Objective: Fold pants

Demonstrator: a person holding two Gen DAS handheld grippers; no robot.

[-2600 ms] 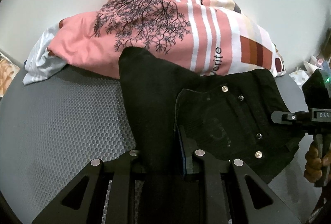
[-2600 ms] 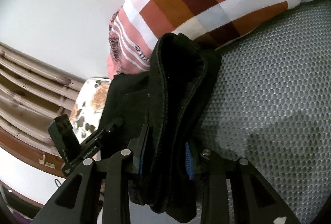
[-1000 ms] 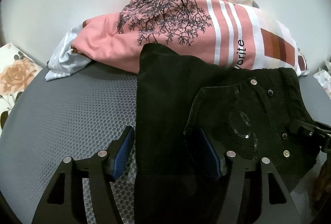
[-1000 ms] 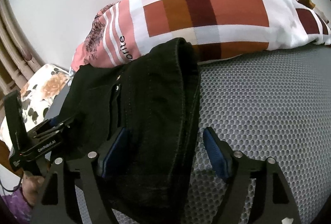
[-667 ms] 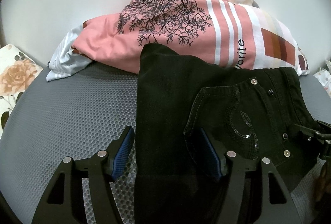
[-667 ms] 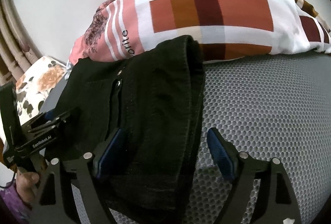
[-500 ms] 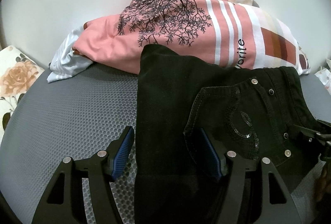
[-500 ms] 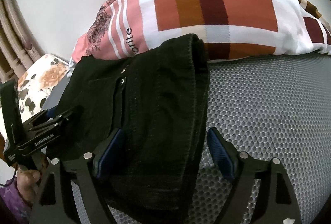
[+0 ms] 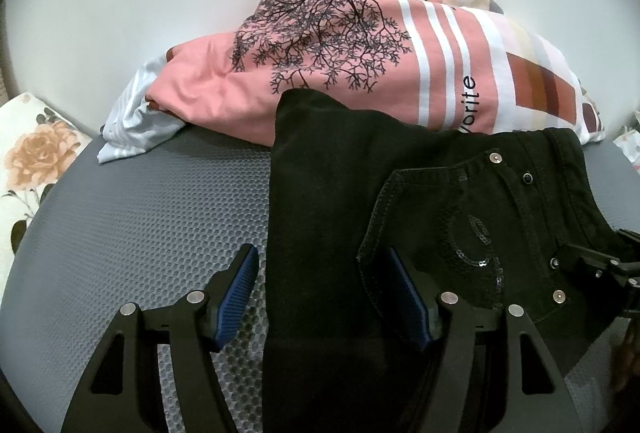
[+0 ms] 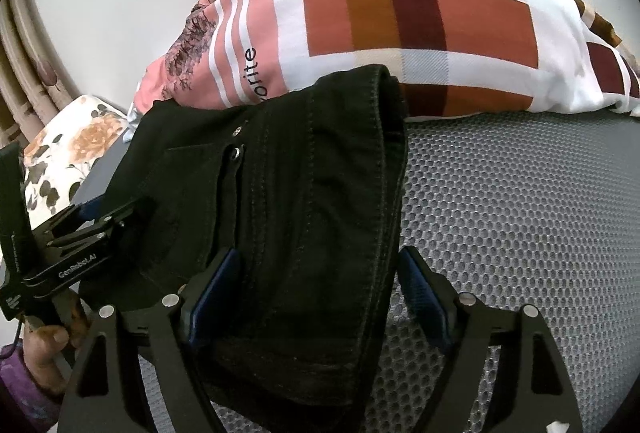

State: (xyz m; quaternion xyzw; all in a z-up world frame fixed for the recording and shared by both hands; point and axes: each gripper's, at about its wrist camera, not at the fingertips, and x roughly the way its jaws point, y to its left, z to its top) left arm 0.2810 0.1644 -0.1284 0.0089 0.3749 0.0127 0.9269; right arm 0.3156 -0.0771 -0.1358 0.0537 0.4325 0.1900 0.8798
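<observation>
Black folded pants (image 9: 344,217) with rivets and a sequined back pocket lie on the grey mesh surface (image 9: 160,217), their far end resting against a pile of clothes. My left gripper (image 9: 324,281) is open, its blue pads either side of the pants' near edge. My right gripper (image 10: 316,285) is open too, straddling the waistband end of the pants (image 10: 304,201). The left gripper also shows in the right wrist view (image 10: 88,229), held by a hand at the pants' left edge.
A pile of clothes lies behind the pants: a pink shirt with a black tree print (image 9: 320,45) and a checked white, red and orange cloth (image 10: 420,21). A floral cushion (image 9: 28,153) sits at the left. A white wall stands behind.
Both grippers were shut on the pants 2.6 s ago and have since opened and let go. The pants now lie flat on the mesh. Over the last second almost nothing moved.
</observation>
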